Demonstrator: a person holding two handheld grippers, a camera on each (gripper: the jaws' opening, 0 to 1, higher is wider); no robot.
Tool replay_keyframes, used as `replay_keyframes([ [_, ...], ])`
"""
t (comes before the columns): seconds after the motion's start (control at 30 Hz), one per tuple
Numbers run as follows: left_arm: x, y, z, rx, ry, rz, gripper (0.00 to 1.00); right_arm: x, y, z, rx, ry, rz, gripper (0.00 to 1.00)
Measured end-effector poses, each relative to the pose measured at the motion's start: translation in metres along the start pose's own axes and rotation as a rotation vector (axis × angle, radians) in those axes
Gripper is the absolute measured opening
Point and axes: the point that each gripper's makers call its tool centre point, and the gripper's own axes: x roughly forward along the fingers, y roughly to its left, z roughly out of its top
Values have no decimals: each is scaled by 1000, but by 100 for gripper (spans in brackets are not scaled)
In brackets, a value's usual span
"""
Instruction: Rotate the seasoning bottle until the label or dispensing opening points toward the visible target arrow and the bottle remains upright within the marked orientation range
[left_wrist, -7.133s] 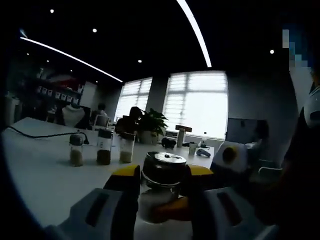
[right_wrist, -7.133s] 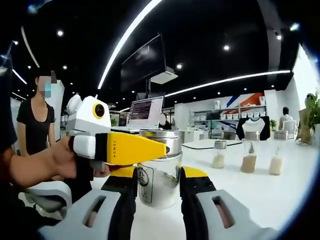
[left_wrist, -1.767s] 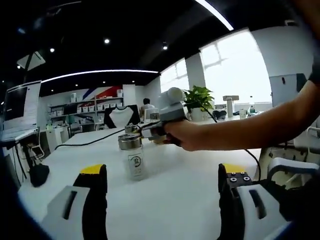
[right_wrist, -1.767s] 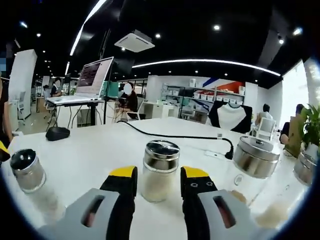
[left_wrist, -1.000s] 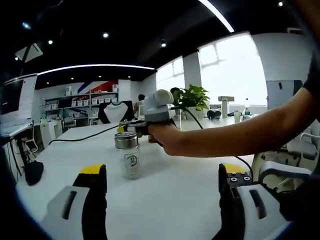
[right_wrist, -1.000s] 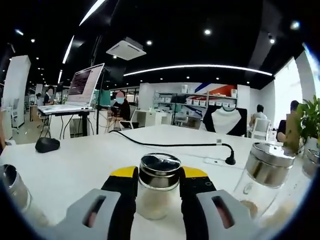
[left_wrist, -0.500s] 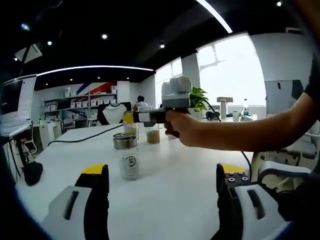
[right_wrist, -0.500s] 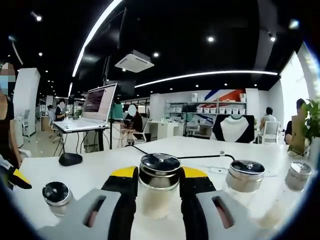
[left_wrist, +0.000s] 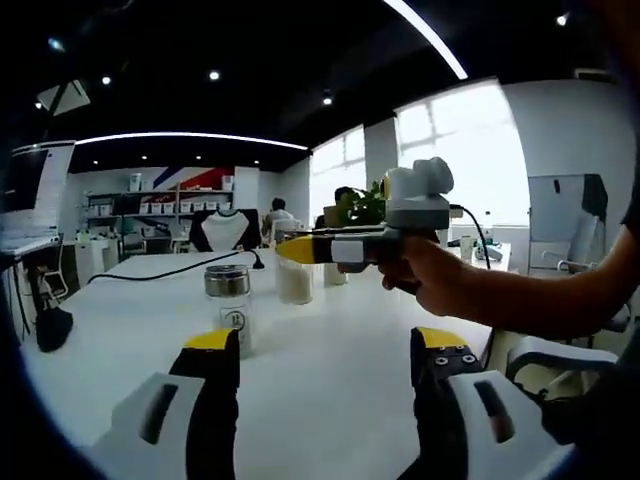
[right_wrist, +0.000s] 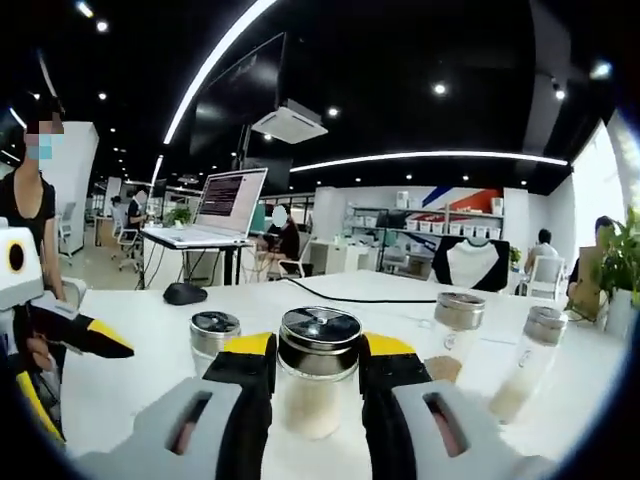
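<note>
In the right gripper view, the right tongs (right_wrist: 316, 372) are clamping a seasoning bottle (right_wrist: 318, 372) between their yellow-tipped jaws, gripping it just below its shiny metal cap. The bottle is standing upright and is holding a pale, whitish seasoning; whether its base is touching the white counter (right_wrist: 150, 375) cannot be told. Just behind the clamped bottle on one side, a second capped bottle (right_wrist: 213, 335) is sitting on the counter. On the other side, two more bottles (right_wrist: 452, 335) (right_wrist: 528, 362) are standing farther back, each partly filled with a tan or pale powder.

In the left gripper view, the left tongs (left_wrist: 325, 395) are standing wide apart with nothing between them. Beyond them, a labelled bottle (left_wrist: 229, 303) is standing upright on the counter, and a hand (left_wrist: 432, 282) is holding the right tongs above the counter near other bottles (left_wrist: 296, 279).

Compared with half a second ago, the right gripper view is now showing the neighbouring bottles from a changed angle, while the grip on the bottle is staying the same.
</note>
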Motion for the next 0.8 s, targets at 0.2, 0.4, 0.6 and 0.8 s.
replay_keyframes([
  [0.2,4,-7,-5,52,32,12,68,-28,23,2,29,-16,43,31],
  [0.4,11,-14,-14,58,70,1,67,-52,50,2,18,-36,88,31],
  [0.6,11,-26,-12,100,61,-33,65,-71,74,-1,31,-39,151,31],
  [0.8,9,-29,-12,124,58,-40,62,-82,97,-3,-3,-29,178,31],
])
